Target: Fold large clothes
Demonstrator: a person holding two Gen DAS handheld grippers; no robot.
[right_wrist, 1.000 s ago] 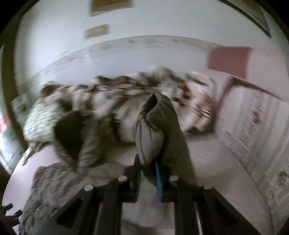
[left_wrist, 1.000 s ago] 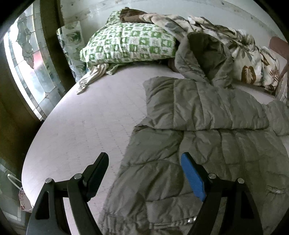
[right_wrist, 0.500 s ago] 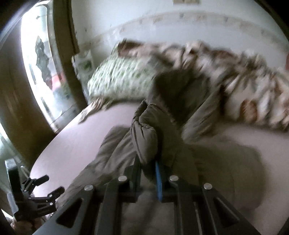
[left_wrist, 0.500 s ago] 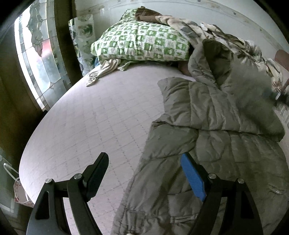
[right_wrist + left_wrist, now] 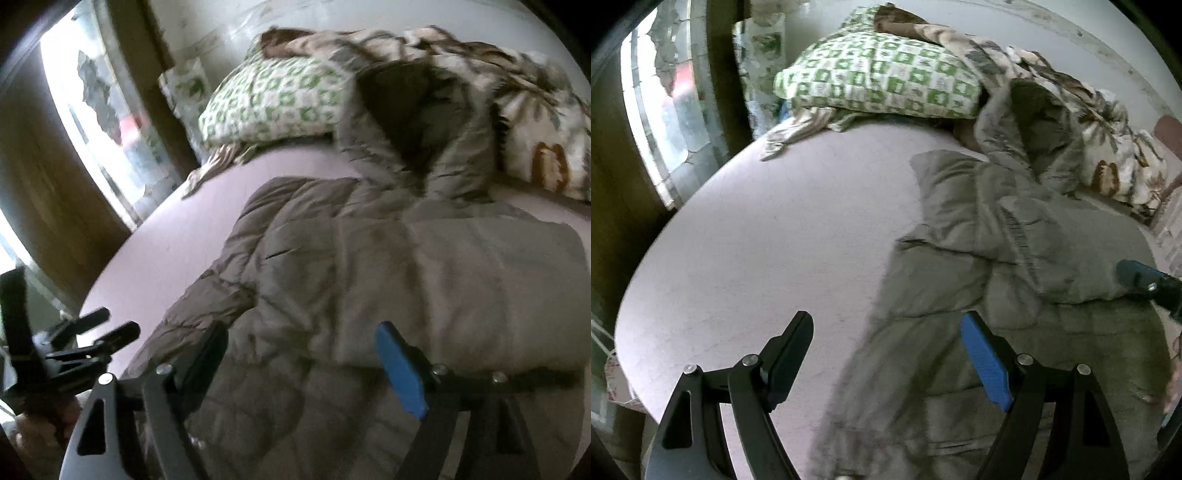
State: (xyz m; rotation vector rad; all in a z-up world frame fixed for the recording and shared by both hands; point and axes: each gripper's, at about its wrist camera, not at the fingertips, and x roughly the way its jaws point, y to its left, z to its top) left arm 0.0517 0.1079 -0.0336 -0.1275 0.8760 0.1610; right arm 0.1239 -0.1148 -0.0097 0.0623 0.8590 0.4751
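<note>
A grey-olive quilted puffer jacket (image 5: 1015, 314) lies flat on the pale pink bed (image 5: 775, 240), hem toward the cameras. Both sleeves are folded across the chest — one sleeve (image 5: 480, 280) lies on top as a broad, smooth band. The hood (image 5: 417, 122) stands open at the far end, its dark lining showing, beside the pillows.

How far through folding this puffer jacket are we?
Both sleeves look folded across the puffer jacket on the bed. Nothing is in hand: left tongs and right tongs are open, empty. The hood and the lengthwise body fold remain.
</note>
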